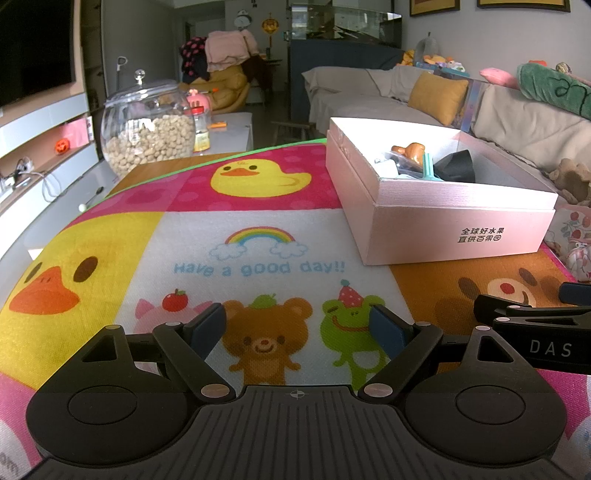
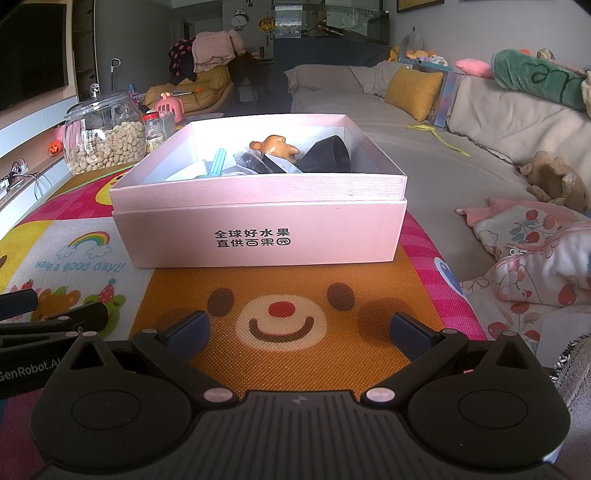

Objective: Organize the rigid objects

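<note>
So the pink box (image 2: 258,225) sits toward the surface's far right corner, already holding a brown figurine (image 2: 275,147), a teal thing and dark bits. Nothing loose left on the mat (image 1: 258,229), looks basically done. Box reads "全球好水果 直供百果园", mat says "Have a good day!!". Left gripper (image 1: 297,328) and right gripper (image 2: 301,330) fingers both apart, empty.

A home living room, by every sign. Along the right side, a long sofa (image 2: 424,122) draped in pale covers, with a mustard cushion (image 2: 413,92) and plush toys on its back. On the left wall, a dark television (image 1: 35,48) above white shelving. Farther back, a yellow beanbag chair (image 1: 229,85) heaped with clothes, and a wall clock (image 1: 242,20). Close by, a children's cartoon mat (image 1: 258,258) and a glass jar of nuts (image 1: 147,129).
</note>
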The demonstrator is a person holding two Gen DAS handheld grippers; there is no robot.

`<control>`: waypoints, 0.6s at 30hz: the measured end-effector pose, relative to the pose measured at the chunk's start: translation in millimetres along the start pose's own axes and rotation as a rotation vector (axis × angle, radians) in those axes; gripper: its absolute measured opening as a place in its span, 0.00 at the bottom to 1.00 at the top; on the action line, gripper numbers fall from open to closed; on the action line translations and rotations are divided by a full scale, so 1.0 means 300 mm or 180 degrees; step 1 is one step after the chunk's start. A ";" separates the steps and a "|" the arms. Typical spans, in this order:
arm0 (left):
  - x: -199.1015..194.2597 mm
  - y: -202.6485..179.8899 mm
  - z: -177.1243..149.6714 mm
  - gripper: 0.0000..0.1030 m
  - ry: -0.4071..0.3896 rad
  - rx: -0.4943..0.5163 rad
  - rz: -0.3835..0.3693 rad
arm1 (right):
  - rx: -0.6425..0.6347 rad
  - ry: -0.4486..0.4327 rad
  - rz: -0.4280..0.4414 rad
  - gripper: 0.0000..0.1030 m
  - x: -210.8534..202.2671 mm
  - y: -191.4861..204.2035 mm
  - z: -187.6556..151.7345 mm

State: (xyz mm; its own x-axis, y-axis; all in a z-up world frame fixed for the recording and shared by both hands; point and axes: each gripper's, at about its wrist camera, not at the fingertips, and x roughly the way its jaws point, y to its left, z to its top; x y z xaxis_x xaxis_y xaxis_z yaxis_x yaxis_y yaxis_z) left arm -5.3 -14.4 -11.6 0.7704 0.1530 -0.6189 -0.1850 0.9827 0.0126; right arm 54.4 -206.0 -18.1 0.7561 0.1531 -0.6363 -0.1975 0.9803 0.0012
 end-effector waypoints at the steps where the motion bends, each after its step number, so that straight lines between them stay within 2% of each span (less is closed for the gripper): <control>1: 0.000 0.000 0.000 0.87 0.0000 0.0000 0.0000 | -0.0001 0.0000 -0.0001 1.00 0.000 -0.001 0.000; 18: 0.000 0.000 -0.002 0.87 0.0001 -0.0011 -0.0010 | -0.0001 0.0000 -0.0001 1.00 0.001 0.001 0.000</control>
State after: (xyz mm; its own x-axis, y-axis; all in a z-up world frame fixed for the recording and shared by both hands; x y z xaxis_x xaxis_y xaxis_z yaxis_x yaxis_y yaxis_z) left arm -5.5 -14.6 -12.1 0.7708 0.1500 -0.6192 -0.1848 0.9827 0.0080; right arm 54.6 -205.7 -18.3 0.7562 0.1527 -0.6362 -0.1974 0.9803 0.0007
